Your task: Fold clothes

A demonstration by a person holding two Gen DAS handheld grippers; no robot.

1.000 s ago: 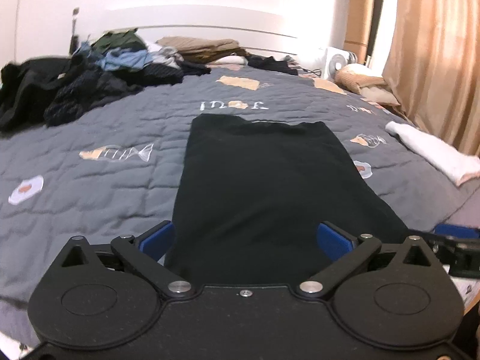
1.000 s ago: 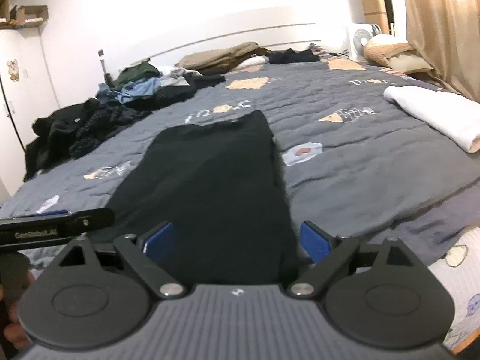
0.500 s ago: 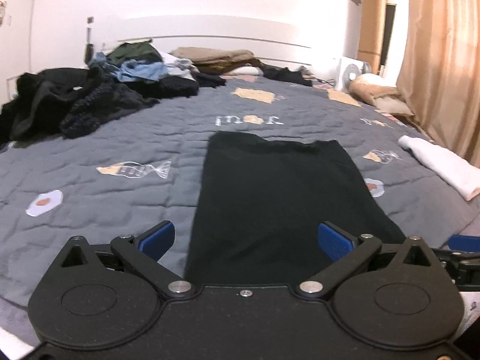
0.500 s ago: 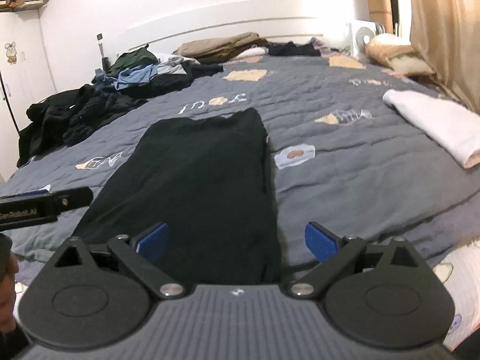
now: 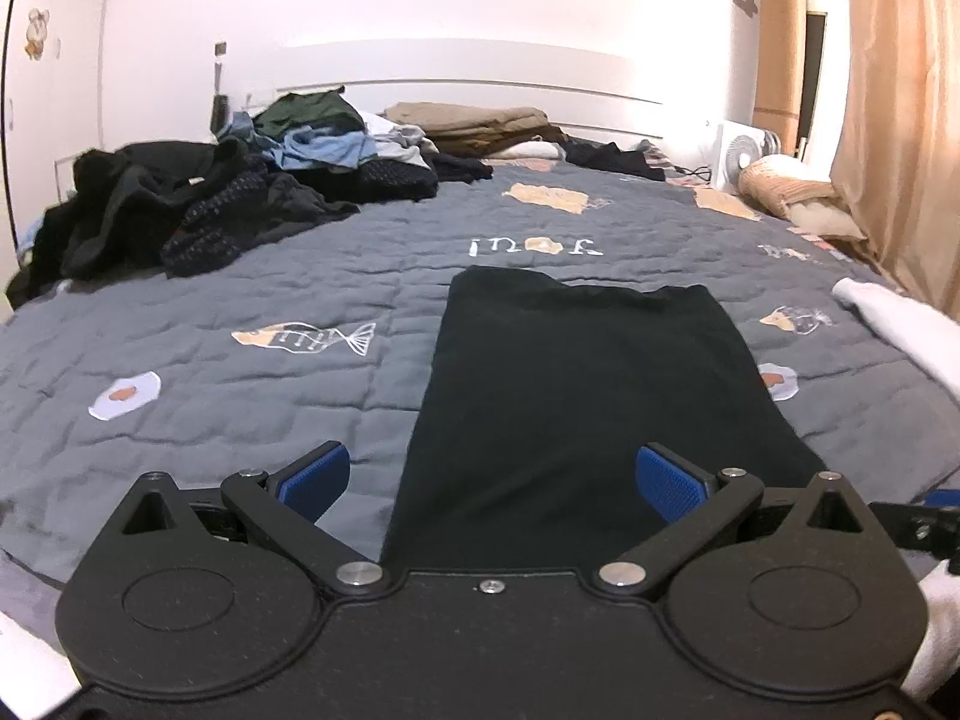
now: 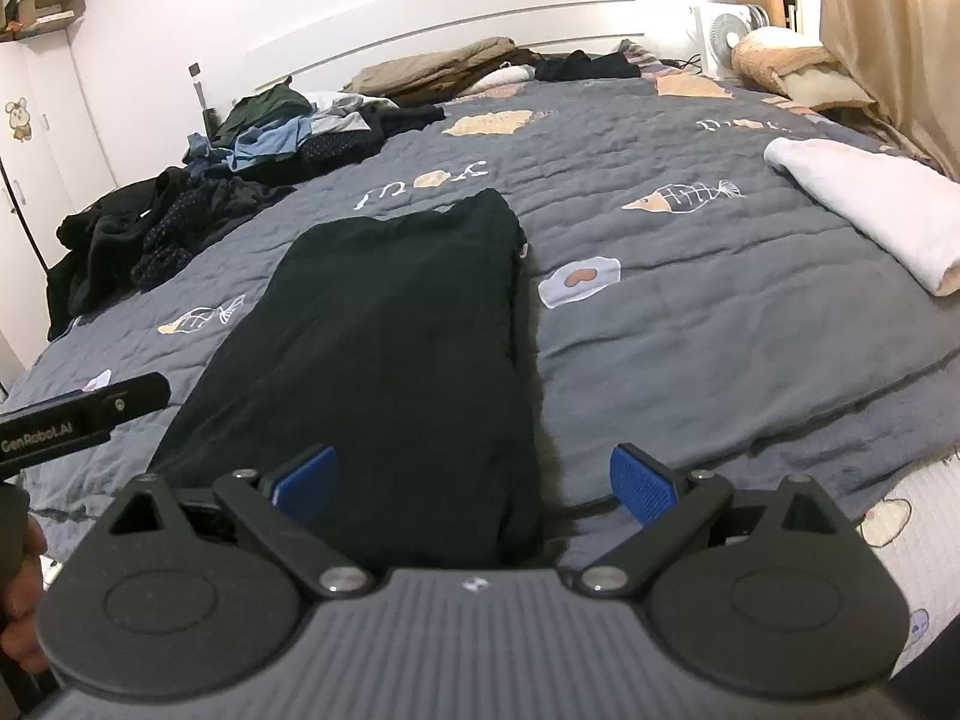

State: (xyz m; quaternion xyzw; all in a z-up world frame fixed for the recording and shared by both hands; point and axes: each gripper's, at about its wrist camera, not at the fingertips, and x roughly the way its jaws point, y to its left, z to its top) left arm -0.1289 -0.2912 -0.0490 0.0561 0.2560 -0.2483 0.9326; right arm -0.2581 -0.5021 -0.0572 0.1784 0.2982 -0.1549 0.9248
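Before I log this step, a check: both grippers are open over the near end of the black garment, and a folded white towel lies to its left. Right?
Not quite. The towel lies to the right of the garment, as the right wrist view shows. The rest holds: left gripper and right gripper are open over the garment's near end.

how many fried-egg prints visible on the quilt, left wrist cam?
2: one fried-egg print left of the black garment, one at its right edge. Clothes may hide more.
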